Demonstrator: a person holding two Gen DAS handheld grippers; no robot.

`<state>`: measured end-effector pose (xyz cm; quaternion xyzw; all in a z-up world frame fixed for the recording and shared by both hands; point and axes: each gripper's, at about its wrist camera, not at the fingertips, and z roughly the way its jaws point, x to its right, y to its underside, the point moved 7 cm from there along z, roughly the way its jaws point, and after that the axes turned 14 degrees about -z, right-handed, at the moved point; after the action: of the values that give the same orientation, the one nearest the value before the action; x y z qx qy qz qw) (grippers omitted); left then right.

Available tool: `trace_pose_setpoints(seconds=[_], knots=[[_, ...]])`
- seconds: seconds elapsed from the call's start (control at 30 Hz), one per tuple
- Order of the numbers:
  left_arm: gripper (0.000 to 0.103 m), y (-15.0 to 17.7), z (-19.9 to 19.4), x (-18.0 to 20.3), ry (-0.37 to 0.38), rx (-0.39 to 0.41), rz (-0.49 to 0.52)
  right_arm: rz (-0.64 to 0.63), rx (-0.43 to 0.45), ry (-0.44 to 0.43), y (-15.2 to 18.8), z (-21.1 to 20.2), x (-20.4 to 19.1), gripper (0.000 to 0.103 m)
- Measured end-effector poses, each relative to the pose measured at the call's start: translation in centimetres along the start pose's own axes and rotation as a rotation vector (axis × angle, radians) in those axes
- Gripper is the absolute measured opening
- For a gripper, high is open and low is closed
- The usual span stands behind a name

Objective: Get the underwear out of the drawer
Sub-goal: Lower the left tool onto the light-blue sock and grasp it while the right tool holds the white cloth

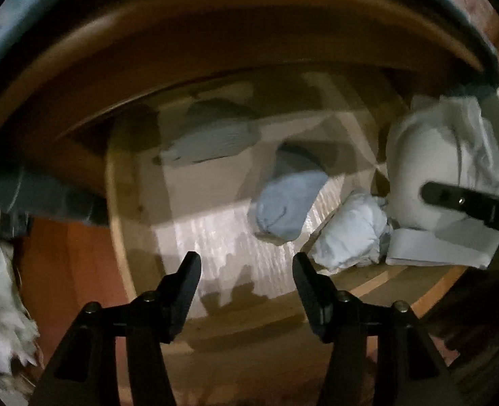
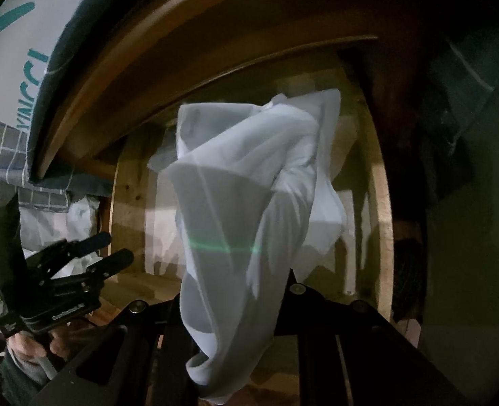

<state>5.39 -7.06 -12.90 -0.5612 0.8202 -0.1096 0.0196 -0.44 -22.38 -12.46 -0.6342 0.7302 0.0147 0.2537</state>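
right hand-held gripper (image 2: 239,304): clamped on white underwear (image 2: 249,182), long axis vertical, draped over its fingers | left hand-held gripper (image 1: 246,270): apart, empty, above drawer (image 1: 378,280)

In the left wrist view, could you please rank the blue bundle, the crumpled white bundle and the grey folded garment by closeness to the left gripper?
From the left gripper:
1. Crumpled white bundle, right; blue bundle, just above: too close to call.
2. Grey folded garment, farthest, at the drawer's back.

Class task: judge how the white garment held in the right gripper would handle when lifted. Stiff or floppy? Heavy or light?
Probably floppy: the white garment hangs in loose folds from the right gripper. Likely light: the cloth looks thin, almost see-through. It might slip or snag.
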Motion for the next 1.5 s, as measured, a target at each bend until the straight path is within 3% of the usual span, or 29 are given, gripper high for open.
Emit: trace_pose_setpoints(seconds=[0.33, 0.53, 1.03, 1.1, 1.2, 1.5], knots=[[0.058, -0.8, 4.0, 3.3, -0.025, -0.092, 0.241, 0.019, -0.014, -0.046, 0.4, -0.1, 0.0, 0.013], [0.058, -1.1, 6.1, 4.6, -0.057, -0.152, 0.326, 0.033, -0.018, -0.048, 0.7, -1.0, 1.2, 0.013], [0.058, -3.5, 9.6, 4.5, -0.061, -0.260, 0.280, 0.013, -0.049, -0.049, -0.1, 0.4, 0.5, 0.014], [0.043, -3.6, 9.8, 4.6, -0.069, -0.268, 0.270, 0.008, -0.054, -0.041, -0.2, 0.8, 0.5, 0.014], [0.036, -3.4, 9.6, 4.2, -0.061, -0.270, 0.253, 0.008, -0.060, -0.038, -0.3, 1.1, 0.4, 0.014], [0.031, -1.8, 7.2, 3.3, -0.055, -0.248, 0.233, 0.010, -0.098, -0.030, -0.3, 2.2, 0.3, 0.019]])
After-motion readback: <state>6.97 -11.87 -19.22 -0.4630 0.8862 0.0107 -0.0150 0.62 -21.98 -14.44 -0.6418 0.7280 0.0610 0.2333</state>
